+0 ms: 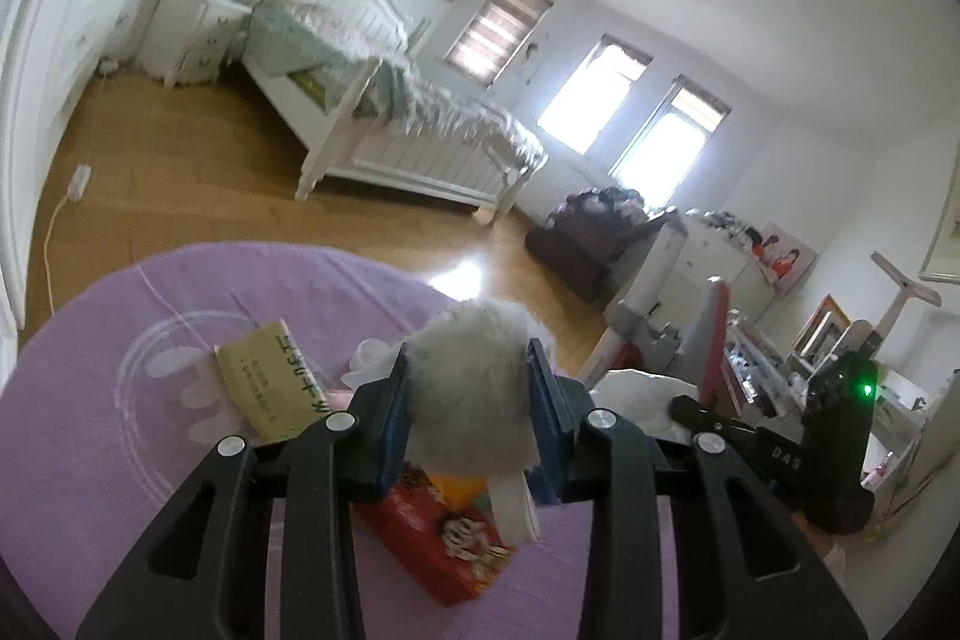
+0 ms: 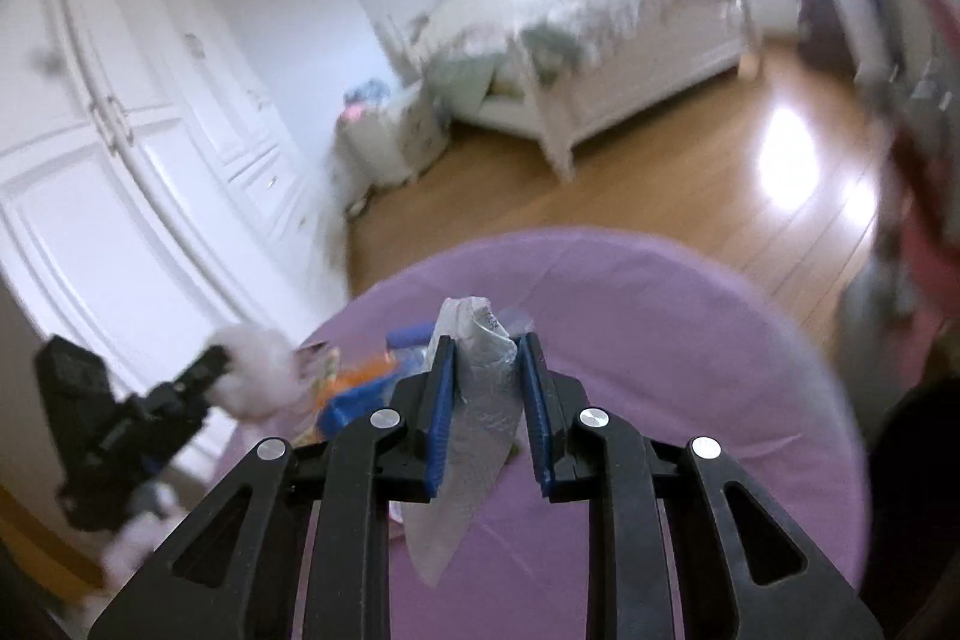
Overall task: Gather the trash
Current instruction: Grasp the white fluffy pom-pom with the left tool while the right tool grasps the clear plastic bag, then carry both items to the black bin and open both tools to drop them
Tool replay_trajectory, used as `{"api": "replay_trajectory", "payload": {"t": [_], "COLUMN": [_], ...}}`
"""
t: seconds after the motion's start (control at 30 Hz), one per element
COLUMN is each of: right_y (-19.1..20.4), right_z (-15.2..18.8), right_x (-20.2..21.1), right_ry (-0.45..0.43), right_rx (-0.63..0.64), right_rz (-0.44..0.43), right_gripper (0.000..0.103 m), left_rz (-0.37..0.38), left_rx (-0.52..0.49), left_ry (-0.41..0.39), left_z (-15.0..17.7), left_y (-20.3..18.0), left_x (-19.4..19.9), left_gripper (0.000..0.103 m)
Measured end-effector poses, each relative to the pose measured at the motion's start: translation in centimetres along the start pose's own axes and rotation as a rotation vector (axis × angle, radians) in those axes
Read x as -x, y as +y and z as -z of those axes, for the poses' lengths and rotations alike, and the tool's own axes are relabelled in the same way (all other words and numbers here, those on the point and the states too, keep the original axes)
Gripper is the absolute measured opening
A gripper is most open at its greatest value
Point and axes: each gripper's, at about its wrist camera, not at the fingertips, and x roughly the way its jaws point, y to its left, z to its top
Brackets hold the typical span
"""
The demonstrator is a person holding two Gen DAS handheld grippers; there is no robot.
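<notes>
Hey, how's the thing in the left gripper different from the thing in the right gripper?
The left gripper holds a crumpled white tissue wad; the right gripper holds a clear plastic wrapper. The wad is opaque and puffy, filling the gap between the pads; the wrapper is see-through, thin and flat. The wrapper hangs down in a long point; the wad trails only a short strip. Both are pinched above the purple cloth.

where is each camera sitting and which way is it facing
Left wrist: on the left gripper, looking along its fingers, shut on a crumpled tissue, over the purple cloth toward the bed; right gripper at the right.
Right wrist: on the right gripper, fingers pinching a clear plastic wrapper; left gripper at the left.
Shared: cloth, bed, wooden floor.
</notes>
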Motion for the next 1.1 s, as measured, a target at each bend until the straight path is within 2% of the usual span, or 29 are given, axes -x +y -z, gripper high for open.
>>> {"api": "replay_trajectory", "payload": {"t": [0.1,0.23,0.57,0.73,0.93,1.1], "right_y": [-0.6,-2.8,-9.2,-13.2,-18.1,-22.7], "right_z": [0.1,0.5,2.6,3.7,5.4,7.5], "right_x": [2.8,5.8,12.4,15.8,19.9,21.9], "right_ry": [-0.064,-0.102,-0.176,-0.225,-0.274,-0.28], "right_rx": [-0.009,-0.051,-0.116,-0.142,-0.147,-0.194], "right_rz": [0.016,0.012,0.072,0.148,0.324,0.435], "right_gripper": [0.022,0.022,0.023,0.023,0.023,0.023], "left_rz": [0.016,0.054,0.16,0.233,0.331,0.394], "left_rx": [-0.031,-0.071,-0.156,-0.198,-0.245,-0.278], "left_ry": [-0.018,-0.008,0.096,0.16,0.265,0.354], "left_z": [0.1,0.5,3.7,5.9,9.7,13.2], "left_y": [-1.7,-4.3,-11.3,-15.4,-20.6,-24.1], "left_x": [1.5,1.8,-2.7,-5.9,-9.4,-12.7], "left_gripper": [0.035,0.035,0.035,0.035,0.035,0.035]}}
